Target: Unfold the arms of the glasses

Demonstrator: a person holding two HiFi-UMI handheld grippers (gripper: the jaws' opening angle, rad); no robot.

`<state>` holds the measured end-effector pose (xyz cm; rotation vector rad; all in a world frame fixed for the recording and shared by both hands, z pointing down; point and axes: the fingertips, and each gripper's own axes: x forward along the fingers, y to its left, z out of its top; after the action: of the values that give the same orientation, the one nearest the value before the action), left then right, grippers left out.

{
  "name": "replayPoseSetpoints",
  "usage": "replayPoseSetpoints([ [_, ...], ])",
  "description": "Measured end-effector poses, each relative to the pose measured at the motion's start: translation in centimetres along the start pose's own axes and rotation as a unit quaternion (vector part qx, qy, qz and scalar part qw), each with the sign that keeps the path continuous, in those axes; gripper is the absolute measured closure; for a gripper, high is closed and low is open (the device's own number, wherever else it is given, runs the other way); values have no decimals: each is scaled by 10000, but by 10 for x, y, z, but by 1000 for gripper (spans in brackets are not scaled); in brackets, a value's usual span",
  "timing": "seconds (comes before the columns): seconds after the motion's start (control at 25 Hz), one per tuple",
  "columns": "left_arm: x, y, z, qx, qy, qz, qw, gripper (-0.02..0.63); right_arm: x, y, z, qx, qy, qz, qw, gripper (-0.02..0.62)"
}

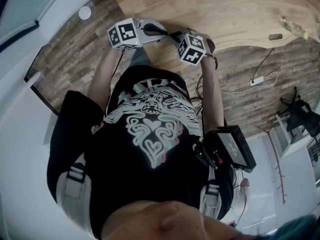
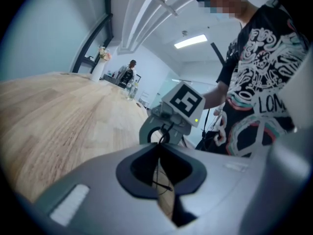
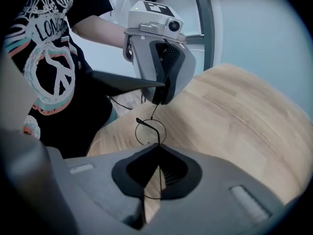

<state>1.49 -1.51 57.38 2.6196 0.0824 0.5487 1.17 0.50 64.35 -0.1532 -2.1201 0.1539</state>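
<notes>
The glasses (image 3: 150, 131) are thin black wire with round lenses. They hang between my two grippers above the near edge of the wooden table (image 1: 225, 9). In the right gripper view, my right gripper (image 3: 157, 147) is shut on the wire frame at one lens. The left gripper (image 3: 160, 89) faces it, pinching the far end of the glasses. In the left gripper view, the left gripper (image 2: 159, 145) is shut on a thin wire part of the glasses (image 2: 161, 180), and the right gripper (image 2: 164, 131) sits just beyond. The head view shows both grippers' tips nearly touching, left gripper (image 1: 159, 31) and right gripper (image 1: 174, 35).
A bottle (image 1: 295, 29) and a small dark object (image 1: 275, 36) lie at the table's right end. A vase (image 2: 99, 65) and bottles (image 2: 130, 89) stand at its far end, near a distant person (image 2: 129, 72). A power strip (image 1: 257, 80) lies on the floor.
</notes>
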Motion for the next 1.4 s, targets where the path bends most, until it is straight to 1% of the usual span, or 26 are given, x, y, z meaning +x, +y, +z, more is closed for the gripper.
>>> replayPoseSetpoints([
  [0.12, 0, 4, 2, -63, -20, 33, 10000, 607, -4, -2, -1, 77, -139, -92, 9998, 594],
  [0.32, -2, 11, 6, -173, -144, 119, 9997, 609, -12, -3, -1, 437, -518, -192, 9975, 594],
  [0.44, -8, 16, 8, -423, -387, 198, 9982, 611, -16, -2, 2, 607, -723, -321, 9950, 594],
  [0.6, -15, 24, 5, -844, -782, 332, 9928, 611, -25, -5, 3, 986, -1097, -529, 9876, 594],
  [0.68, -18, 29, 2, -1047, -900, 406, 9896, 612, -31, -9, 2, 1257, -1334, -643, 9810, 594],
  [0.76, -21, 32, 0, -1182, -922, 520, 9873, 612, -37, -13, 2, 1569, -1638, -766, 9709, 595],
  [0.88, -20, 37, -3, -1198, -924, 763, 9855, 614, -49, -21, -3, 1935, -1984, -1063, 9549, 594],
  [1.0, -17, 37, -3, -1219, -962, 836, 9843, 614, -59, -26, -8, 2161, -2203, -1298, 9423, 595],
  [1.12, -16, 40, -2, -1279, -965, 901, 9830, 614, -66, -30, -10, 2342, -2373, -1436, 9318, 594],
  [1.4, -18, 43, -4, -1389, -961, 1077, 9797, 614, -82, -37, -19, 2855, -2868, -1710, 8983, 594],
])
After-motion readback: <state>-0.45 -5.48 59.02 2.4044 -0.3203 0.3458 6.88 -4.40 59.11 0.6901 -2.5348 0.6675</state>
